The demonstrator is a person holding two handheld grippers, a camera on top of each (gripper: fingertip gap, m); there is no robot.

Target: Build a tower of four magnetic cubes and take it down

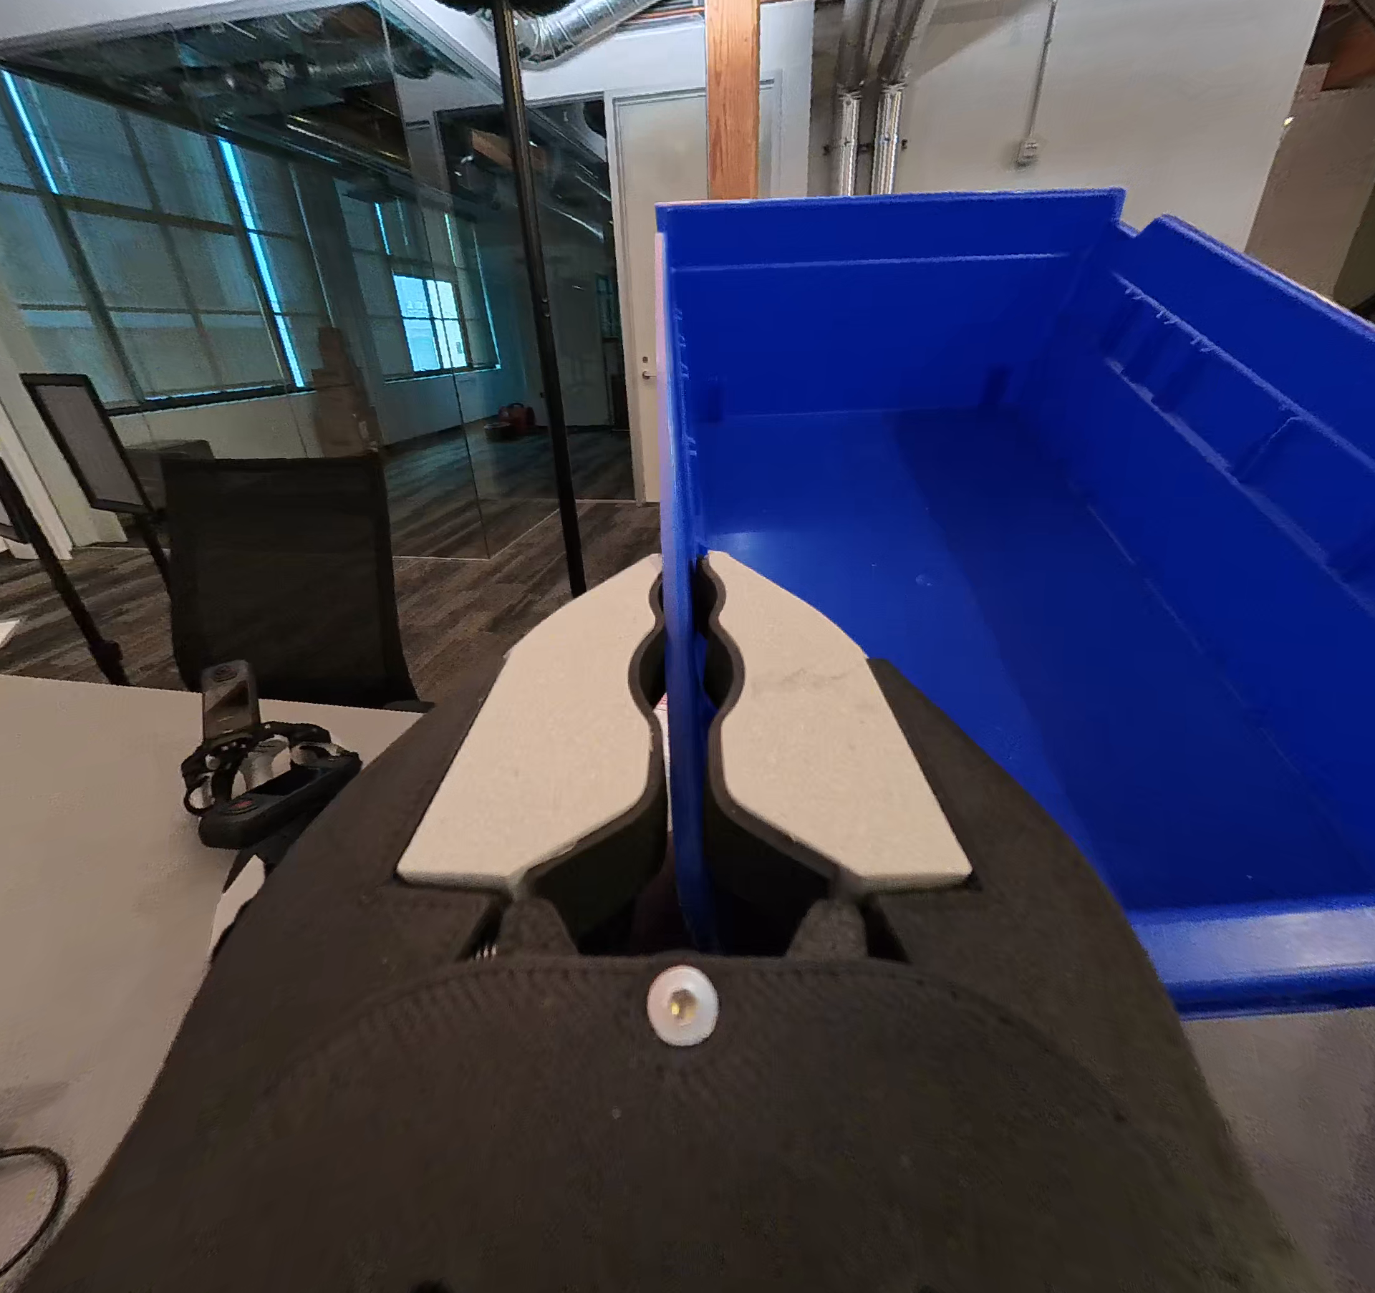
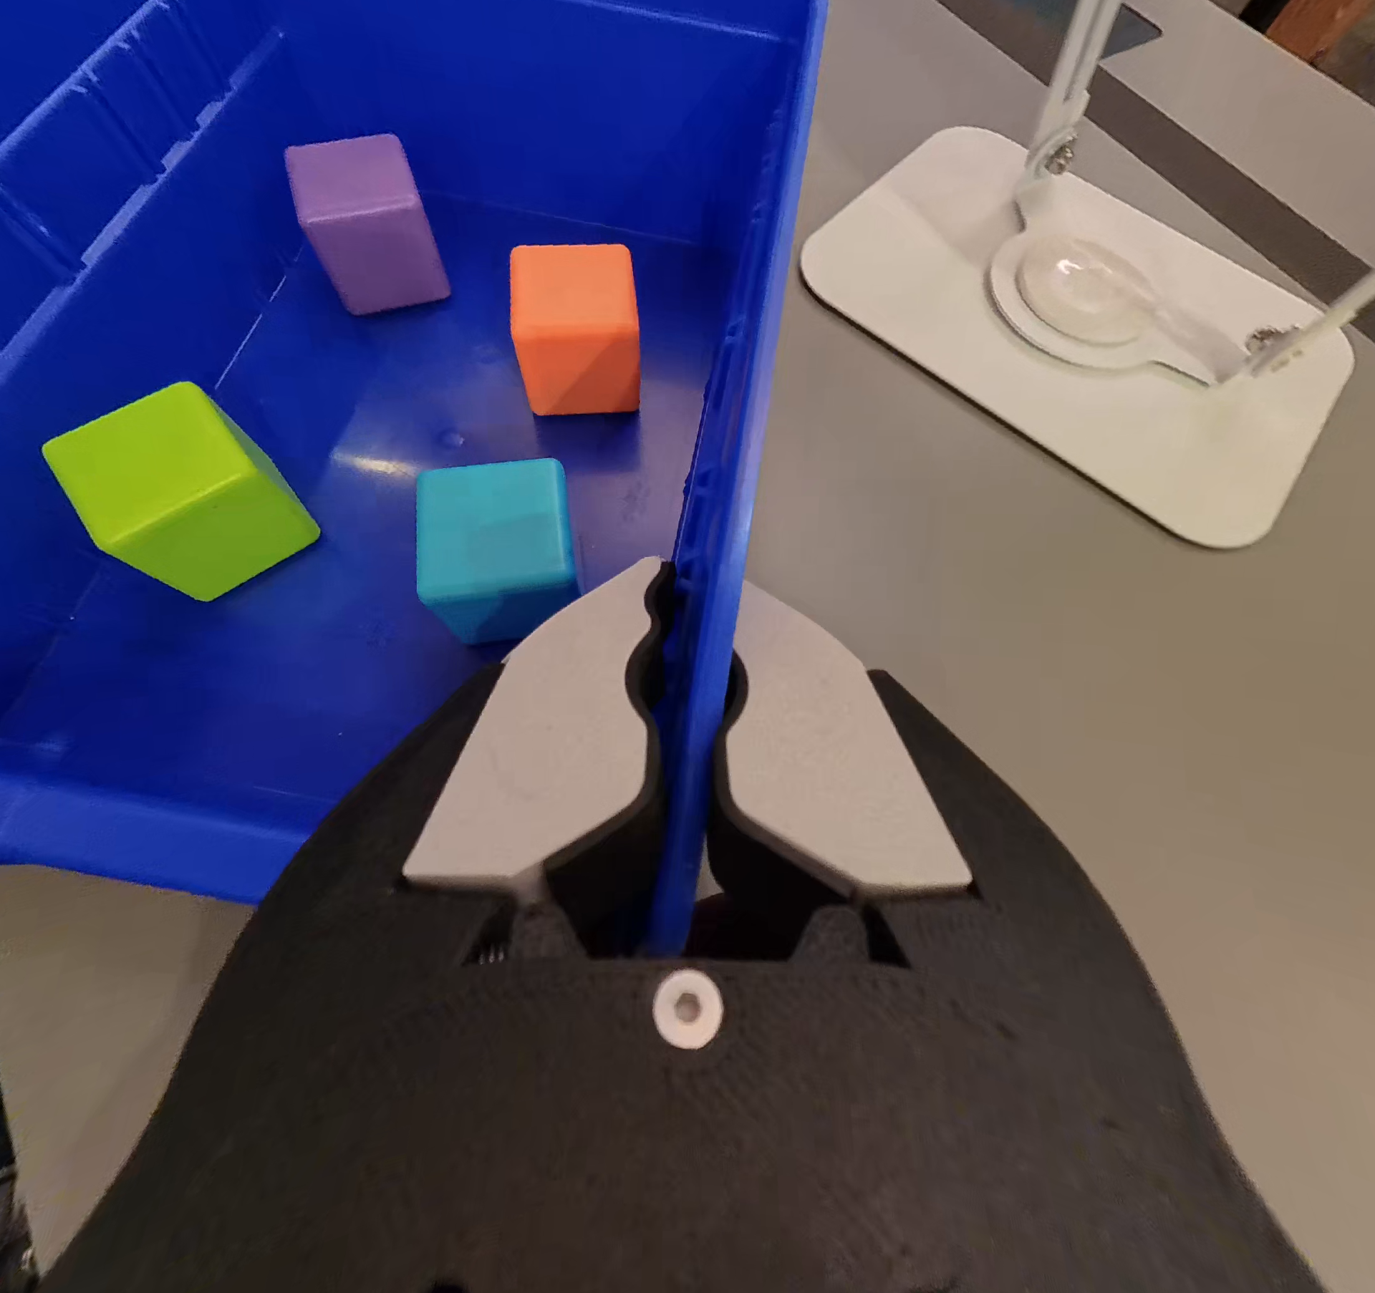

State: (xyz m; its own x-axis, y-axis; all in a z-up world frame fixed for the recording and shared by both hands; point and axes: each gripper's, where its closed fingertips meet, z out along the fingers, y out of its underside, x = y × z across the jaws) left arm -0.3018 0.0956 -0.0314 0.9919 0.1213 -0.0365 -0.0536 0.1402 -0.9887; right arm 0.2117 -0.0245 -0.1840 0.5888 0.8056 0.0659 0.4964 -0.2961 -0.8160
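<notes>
Both tools pinch bin (image 2: 521,30) walls: left tool (image 1: 681,588), right tool (image 2: 688,580). Cubes (image 2: 495,543) at 11 o'clock look light, rigid, smooth; grip opposite flat faces squarely.

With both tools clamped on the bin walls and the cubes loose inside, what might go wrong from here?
1. The blue bin looks tilted; the green cube and teal cube may slide or snap together.
2. Left tool and right tool pinch only thin walls, so the bin might slip or twist.
</notes>
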